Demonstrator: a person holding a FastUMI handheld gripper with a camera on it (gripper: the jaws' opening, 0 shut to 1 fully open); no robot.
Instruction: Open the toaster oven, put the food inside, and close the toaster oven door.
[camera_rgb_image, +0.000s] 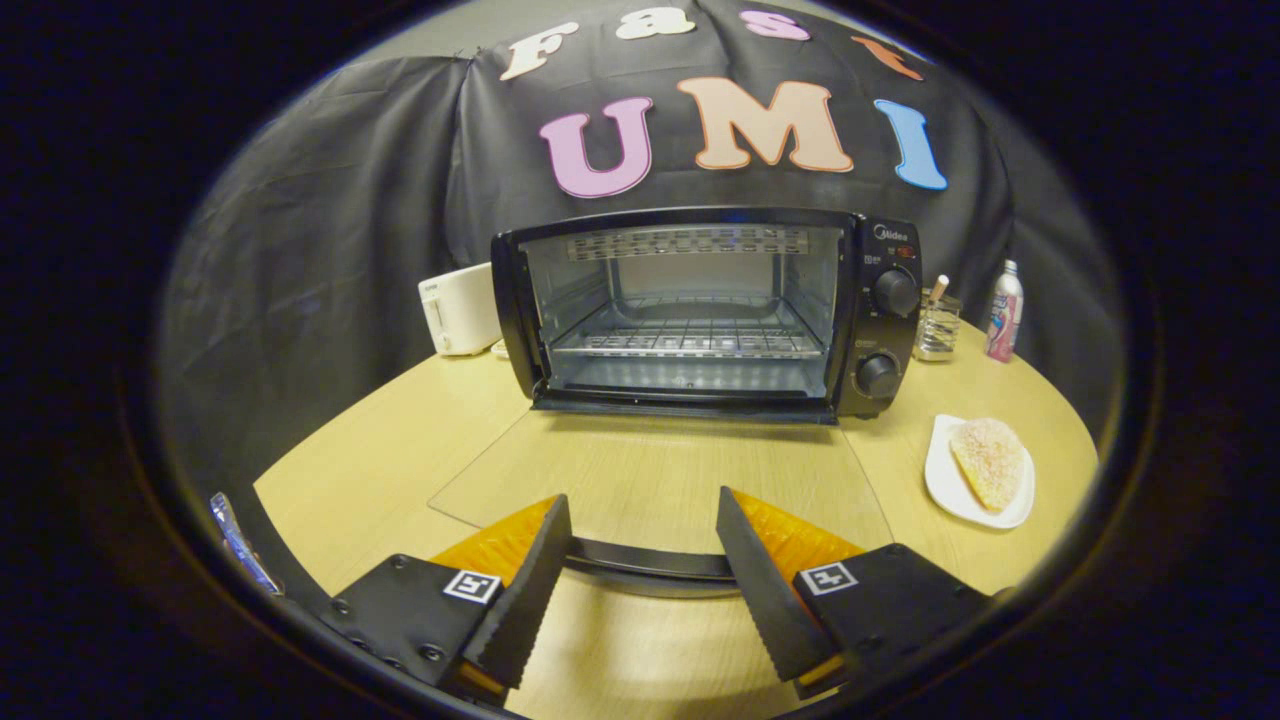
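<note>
door (660, 470) of the toaster oven (700, 310) lies folded flat on the wooden table (400, 450), a clear glass pane through which the grain shows, with its dark curved handle (645, 565) sitting in the gap between the fingers. gripper (643, 555) is spread wide and has hold of nothing; neither finger presses on the handle, which only passes between them, so i judge the opening step done and the tool about free to go for the food

cavity stands bare at twelve o'clock from the fingers: shiny metal walls, a wire rack across the middle, a perforated strip up top, all boxed in a black casing with two round knobs (887, 332) stacked on its right panel. it looks ready to receive something on that rack

food (990, 462) waits at about two o'clock, well apart from the fingers, a wedge-shaped, pale golden piece with a sugary or crumbed surface, lying on a small white plate (945, 485) near the table's rim. flat and likely soft, it probably wants a light pinch at the edge

beyond the plate, at one o'clock, a clear glass (938, 325) holding some stick and a slim bottle (1004, 312) stand beside the oven. at eleven o'clock a smooth white appliance (460, 310) sits against the oven's left side
</note>
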